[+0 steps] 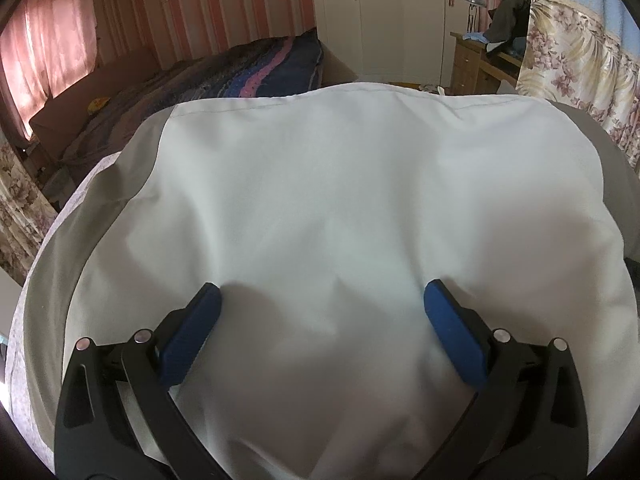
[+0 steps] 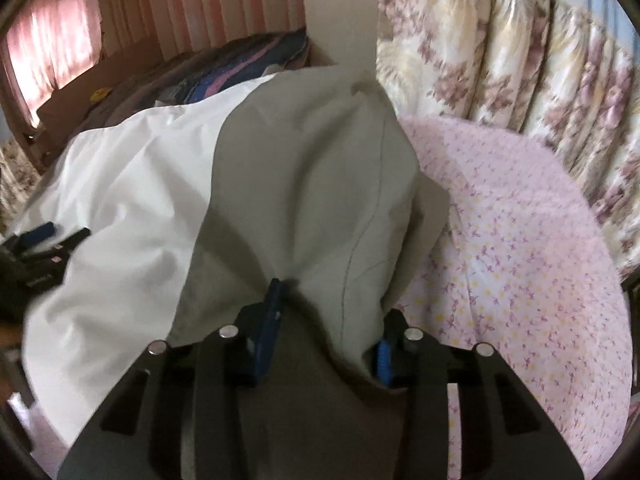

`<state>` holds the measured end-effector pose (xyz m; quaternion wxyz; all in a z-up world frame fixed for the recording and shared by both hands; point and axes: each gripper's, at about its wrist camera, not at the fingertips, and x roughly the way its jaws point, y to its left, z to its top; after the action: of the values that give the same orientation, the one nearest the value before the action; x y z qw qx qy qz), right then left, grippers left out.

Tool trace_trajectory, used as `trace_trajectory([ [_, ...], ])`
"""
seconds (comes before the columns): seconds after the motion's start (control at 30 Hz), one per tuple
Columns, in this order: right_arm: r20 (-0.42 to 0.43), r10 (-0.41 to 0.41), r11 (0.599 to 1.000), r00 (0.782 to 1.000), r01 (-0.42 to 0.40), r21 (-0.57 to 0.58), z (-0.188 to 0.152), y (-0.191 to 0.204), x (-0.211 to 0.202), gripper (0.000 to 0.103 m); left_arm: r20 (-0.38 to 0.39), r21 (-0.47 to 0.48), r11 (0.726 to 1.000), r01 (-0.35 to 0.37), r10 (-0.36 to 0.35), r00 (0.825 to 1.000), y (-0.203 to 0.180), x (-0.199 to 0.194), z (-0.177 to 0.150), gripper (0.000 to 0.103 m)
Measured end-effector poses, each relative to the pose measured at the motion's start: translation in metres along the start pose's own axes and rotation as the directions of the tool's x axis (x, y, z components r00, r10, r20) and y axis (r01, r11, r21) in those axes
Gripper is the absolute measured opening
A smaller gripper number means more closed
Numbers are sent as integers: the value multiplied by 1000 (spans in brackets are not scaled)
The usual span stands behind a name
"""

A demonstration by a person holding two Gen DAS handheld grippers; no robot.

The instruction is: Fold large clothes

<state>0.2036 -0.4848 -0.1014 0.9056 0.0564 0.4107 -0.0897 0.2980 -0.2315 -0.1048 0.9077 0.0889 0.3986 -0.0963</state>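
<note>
Now the left gripper hangs over the white middle of the big jacket, its blue fingers wide apart with nothing pinched. The jacket lies spread on a pink flowery sheet. Over on its grey side, the right gripper has grey cloth bunched between its fingers, squeezing it.

free: pink floral sheet right of garment | blocked: flowered curtain beyond | left: other gripper, seemingly near
</note>
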Motion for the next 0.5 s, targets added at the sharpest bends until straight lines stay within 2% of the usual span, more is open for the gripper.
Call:
trace_trajectory([
  [0.03,36,-41,999,999,42,-22,-5,6,-1,40,0,0,1000,0,0,1000,0,0,0,100],
  [0.1,48,-100,993,994,103,-57,-6,15,-2,40,1,2,1000,-6,6,1000,0,0,0,100],
  [0.3,46,-88,995,995,89,-36,-6,11,-4,39,1,3,1000,-8,8,1000,0,0,0,100],
  [0.5,24,-73,997,997,74,-4,-4,9,-1,34,-2,-1,1000,-2,2,1000,-1,1,1,100],
])
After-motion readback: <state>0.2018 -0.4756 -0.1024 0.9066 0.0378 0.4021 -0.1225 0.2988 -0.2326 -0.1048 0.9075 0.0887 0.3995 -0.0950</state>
